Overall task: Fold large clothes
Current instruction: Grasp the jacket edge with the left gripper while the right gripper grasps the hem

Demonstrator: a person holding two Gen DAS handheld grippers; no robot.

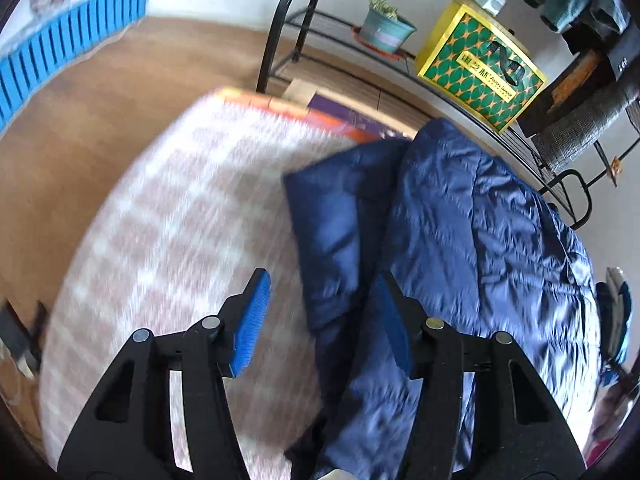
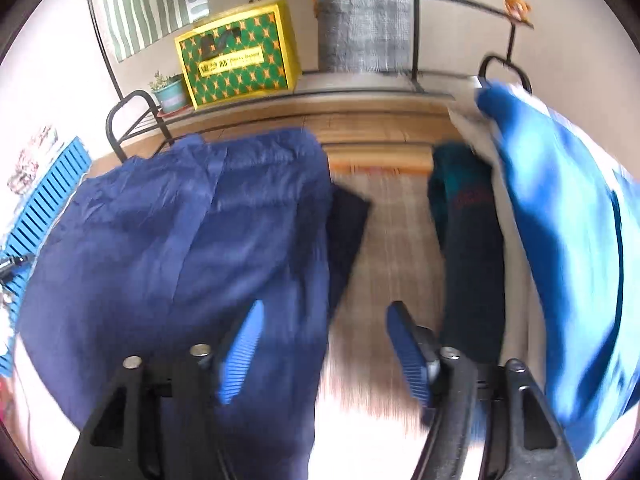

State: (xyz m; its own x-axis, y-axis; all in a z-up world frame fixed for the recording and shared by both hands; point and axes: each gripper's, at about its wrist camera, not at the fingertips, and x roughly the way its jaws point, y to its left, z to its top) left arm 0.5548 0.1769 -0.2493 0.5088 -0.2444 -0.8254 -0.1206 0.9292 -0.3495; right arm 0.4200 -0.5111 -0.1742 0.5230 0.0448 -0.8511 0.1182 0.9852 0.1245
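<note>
A large navy blue jacket (image 1: pixel 460 240) lies partly folded on a pink-and-white checked bed cover (image 1: pixel 180 220). My left gripper (image 1: pixel 320 300) is open and empty, hovering just above the jacket's left edge. In the right wrist view the same jacket (image 2: pixel 180 240) lies at the left on the cover (image 2: pixel 396 240). My right gripper (image 2: pixel 324 332) is open and empty above the jacket's right edge and the bare cover beside it. Both views are blurred by motion.
A dark garment (image 2: pixel 468 248) and a bright blue one (image 2: pixel 560 220) lie stacked at the right. A black metal rack (image 1: pixel 288 28) holds a potted plant (image 1: pixel 384 28) and a yellow-green box (image 1: pixel 480 68). Wooden floor (image 1: pixel 80 128) lies beyond the bed.
</note>
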